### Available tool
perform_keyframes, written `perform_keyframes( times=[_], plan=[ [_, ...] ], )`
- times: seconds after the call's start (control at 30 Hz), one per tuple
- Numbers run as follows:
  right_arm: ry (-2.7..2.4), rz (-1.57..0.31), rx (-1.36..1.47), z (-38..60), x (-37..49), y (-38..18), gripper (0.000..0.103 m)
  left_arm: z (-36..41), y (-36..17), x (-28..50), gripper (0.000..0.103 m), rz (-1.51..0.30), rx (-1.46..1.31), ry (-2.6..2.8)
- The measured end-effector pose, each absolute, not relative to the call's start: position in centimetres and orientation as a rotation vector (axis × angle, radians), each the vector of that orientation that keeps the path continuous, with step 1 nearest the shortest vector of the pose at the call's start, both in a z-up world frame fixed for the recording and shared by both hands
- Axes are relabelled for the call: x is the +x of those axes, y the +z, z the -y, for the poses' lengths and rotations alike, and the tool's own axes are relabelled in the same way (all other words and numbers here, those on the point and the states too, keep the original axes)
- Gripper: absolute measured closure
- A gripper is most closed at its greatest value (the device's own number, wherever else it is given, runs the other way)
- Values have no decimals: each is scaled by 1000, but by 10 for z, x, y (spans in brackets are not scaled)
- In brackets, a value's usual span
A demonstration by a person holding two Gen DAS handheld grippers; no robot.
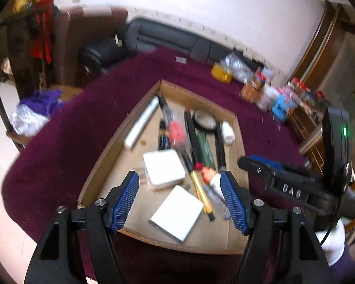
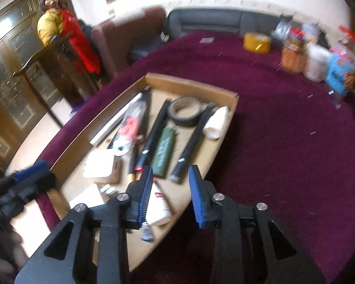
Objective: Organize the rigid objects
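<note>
A shallow cardboard tray lies on a maroon tablecloth and holds several rigid objects. Among them are a white roll, two white boxes, a yellow pen, a green lighter, black sticks, a tape ring and a white bottle. My left gripper is open and empty above the tray's near end. My right gripper is open and empty above the tray's near corner, over a white tube. It also shows in the left wrist view.
Jars, bags and a blue packet stand at the table's far right, with a yellow tub behind. A dark sofa runs along the wall. A person in red and yellow stands at the far left.
</note>
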State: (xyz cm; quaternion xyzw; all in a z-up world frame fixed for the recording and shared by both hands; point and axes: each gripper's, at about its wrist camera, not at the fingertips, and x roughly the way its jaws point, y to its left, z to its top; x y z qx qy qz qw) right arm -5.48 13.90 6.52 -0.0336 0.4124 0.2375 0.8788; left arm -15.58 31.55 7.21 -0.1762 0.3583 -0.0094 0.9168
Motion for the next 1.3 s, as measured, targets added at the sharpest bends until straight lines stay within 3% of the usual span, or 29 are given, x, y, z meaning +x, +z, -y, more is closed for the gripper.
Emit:
perform_keyframes(
  times=[0.1, 0.2, 0.33, 0.37, 0.4, 0.43, 0.5, 0.67, 0.93, 1.3],
  plan=[
    [443, -783, -51, -122, -64, 72, 60, -305, 94, -169, 37, -625, -305, 32],
    [394, -727, -45, -105, -72, 78, 60, -294, 113, -183, 33, -522, -258, 83],
    [310, -616, -62, -83, -90, 90, 55, -273, 137, -207, 9, -351, -198, 200],
    [281, -579, -69, -77, -96, 95, 39, -266, 145, -217, 1, -285, -182, 244],
    [243, -530, -78, -71, -103, 99, 19, -262, 149, -223, 1, -246, -176, 265],
    [213, -494, -83, -67, -108, 102, 15, -257, 153, -231, 1, -198, -174, 283],
    [178, -439, -89, -60, -116, 106, 15, -249, 160, -234, 1, -171, -194, 304],
    [134, -427, -83, -43, -119, 114, 15, -242, 161, -197, 1, -375, -278, 184],
    [127, -436, -41, -28, -121, 118, 15, -218, 170, -207, 1, -332, -246, 211],
    [174, -512, -78, -44, -119, 98, 15, -222, 152, -197, 1, -445, -270, 215]
  ],
)
